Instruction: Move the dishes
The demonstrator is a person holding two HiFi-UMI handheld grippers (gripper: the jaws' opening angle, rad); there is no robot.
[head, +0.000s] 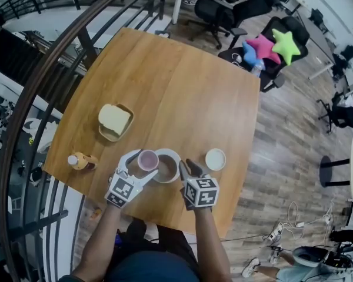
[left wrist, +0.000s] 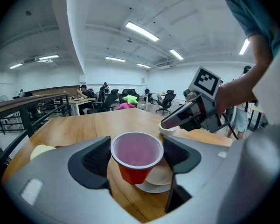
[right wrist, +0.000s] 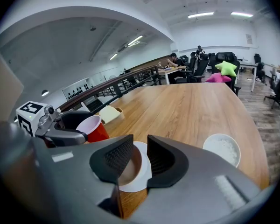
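Observation:
A red cup with a white inside sits between the jaws of my left gripper, which is shut on it. In the left gripper view the cup hangs over the edge of a white bowl. This bowl, brown inside, stands near the front edge of the wooden table. My right gripper is at the bowl's right side. In the right gripper view its jaws pinch the bowl's rim, one jaw inside and one outside.
A small white bowl stands just right of my right gripper. A yellow dish with a pale block lies to the left, and a small bottle lies near the table's left edge. A curved railing runs along the left; office chairs stand beyond.

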